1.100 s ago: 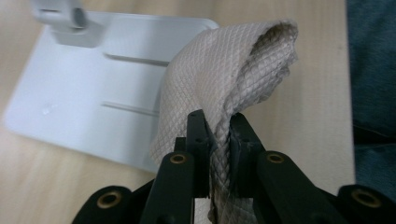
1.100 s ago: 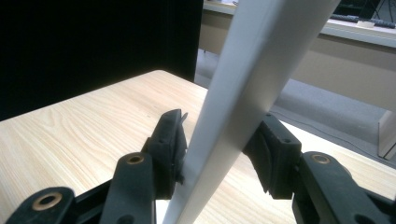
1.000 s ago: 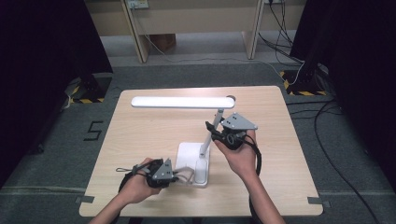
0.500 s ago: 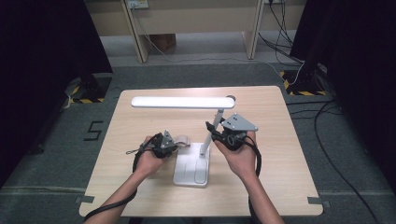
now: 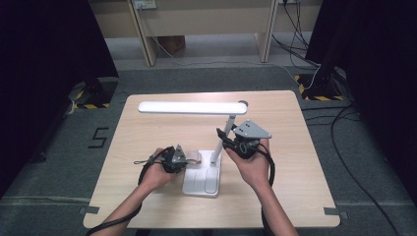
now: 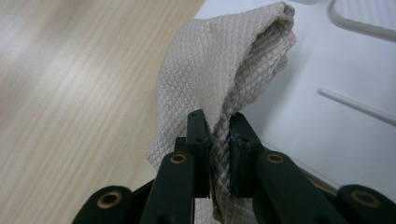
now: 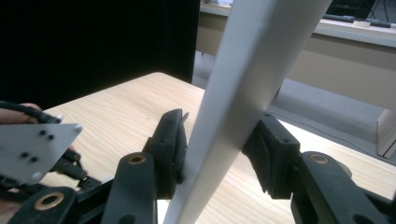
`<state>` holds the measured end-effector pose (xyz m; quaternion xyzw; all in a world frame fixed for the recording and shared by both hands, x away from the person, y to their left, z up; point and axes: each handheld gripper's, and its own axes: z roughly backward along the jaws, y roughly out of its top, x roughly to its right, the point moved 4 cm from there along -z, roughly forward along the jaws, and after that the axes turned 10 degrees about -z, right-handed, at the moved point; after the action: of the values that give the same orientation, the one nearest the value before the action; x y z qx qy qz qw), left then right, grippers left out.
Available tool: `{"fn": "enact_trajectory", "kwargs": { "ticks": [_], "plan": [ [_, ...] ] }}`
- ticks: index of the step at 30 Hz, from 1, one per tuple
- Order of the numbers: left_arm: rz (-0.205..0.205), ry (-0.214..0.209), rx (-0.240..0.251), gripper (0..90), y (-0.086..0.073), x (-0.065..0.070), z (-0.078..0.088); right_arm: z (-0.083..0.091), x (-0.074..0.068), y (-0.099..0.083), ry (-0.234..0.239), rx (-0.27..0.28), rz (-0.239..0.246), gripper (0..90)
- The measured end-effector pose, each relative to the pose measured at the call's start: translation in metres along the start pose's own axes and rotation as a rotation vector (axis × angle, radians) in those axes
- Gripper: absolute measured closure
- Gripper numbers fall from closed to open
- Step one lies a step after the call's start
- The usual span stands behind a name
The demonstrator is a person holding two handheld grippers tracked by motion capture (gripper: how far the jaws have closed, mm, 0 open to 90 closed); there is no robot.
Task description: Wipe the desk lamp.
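A white desk lamp stands on the wooden table (image 5: 147,128), with its flat base (image 5: 201,181) near the front and its long head bar (image 5: 192,107) lying level across the back. My right gripper (image 5: 222,137) is shut on the lamp's slanted arm (image 7: 252,60), one pad on each side. My left gripper (image 5: 188,158) is shut on a beige quilted cloth (image 6: 219,60). The cloth (image 5: 195,156) rests against the left rear edge of the base (image 6: 336,70).
The left gripper's grey plate (image 7: 32,149) lies low at the left of the right gripper view. Cables trail from both grippers over the table's front half. Beyond the table stand wooden desk legs (image 5: 142,34), with floor cables (image 5: 344,123) at the right.
My left hand has carried the cloth from the table's front left rightward and away from the person, up to the lamp base. The right gripper has kept its place on the lamp's arm.
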<state>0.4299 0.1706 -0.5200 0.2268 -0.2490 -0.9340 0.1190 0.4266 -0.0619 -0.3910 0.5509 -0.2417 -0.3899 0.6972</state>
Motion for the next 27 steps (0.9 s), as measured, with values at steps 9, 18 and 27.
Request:
{"fn": "enact_trajectory", "kwargs": {
  "ticks": [9,18,27],
  "plan": [
    [-0.004,-0.035,-0.001,80.4,-0.004,0.017,0.011,0.001,0.0,-0.002,0.001,-0.001,-0.001,57.2],
    [-0.031,-0.062,0.011,80.4,-0.012,0.041,0.026,0.001,0.0,-0.002,0.003,-0.003,-0.002,57.2],
    [-0.052,-0.083,0.029,80.2,-0.02,0.067,0.043,0.001,0.0,-0.005,-0.001,-0.011,0.0,57.6]
  ]
}}
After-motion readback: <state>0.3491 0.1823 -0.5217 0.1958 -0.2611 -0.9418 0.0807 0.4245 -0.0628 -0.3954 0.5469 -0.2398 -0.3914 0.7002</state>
